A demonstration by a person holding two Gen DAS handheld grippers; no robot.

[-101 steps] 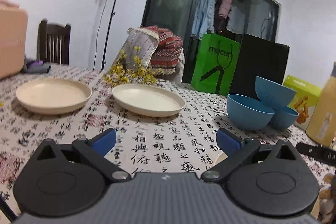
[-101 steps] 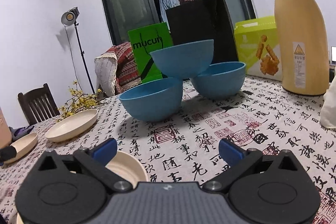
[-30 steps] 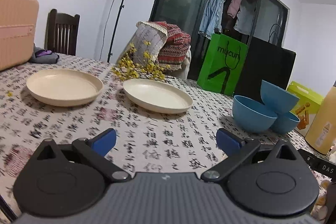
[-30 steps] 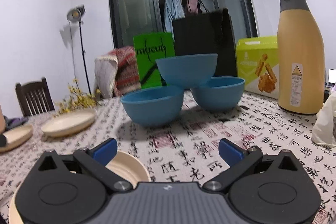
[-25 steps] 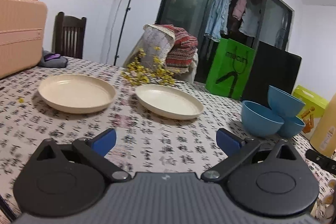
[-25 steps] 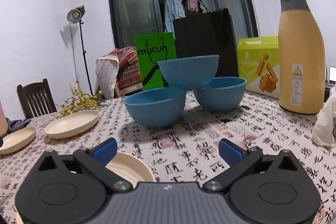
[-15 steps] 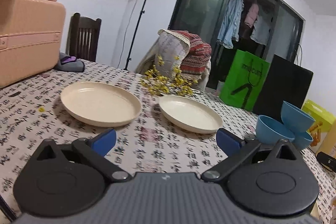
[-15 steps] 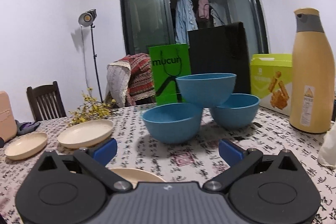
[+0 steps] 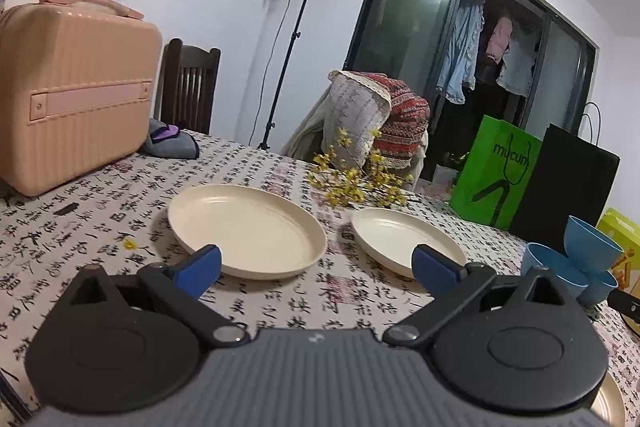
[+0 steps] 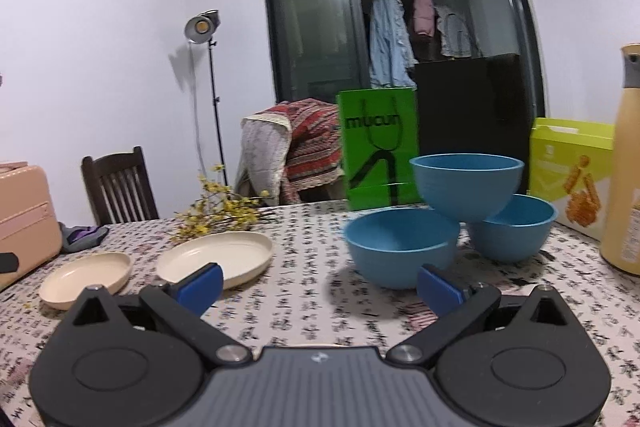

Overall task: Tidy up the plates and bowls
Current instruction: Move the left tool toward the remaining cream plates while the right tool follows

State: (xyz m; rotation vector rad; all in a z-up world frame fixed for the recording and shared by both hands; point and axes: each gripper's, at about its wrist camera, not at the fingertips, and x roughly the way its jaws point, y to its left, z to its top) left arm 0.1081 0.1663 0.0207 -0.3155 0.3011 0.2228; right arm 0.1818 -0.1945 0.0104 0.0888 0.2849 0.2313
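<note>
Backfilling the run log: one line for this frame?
left gripper: open, empty | right gripper: open, empty | two cream plates apart | three blue bowls, one propped on two | nothing stacked

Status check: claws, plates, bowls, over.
Both claws open, empty. Two cream plates apart, unstacked. Top blue bowl perched on two. Path clear.

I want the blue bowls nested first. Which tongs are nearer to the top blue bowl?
Right. The right tongs face the top blue bowl just ahead, while the left tongs sit farther back by the cream plates, the bowl off to their right.
</note>
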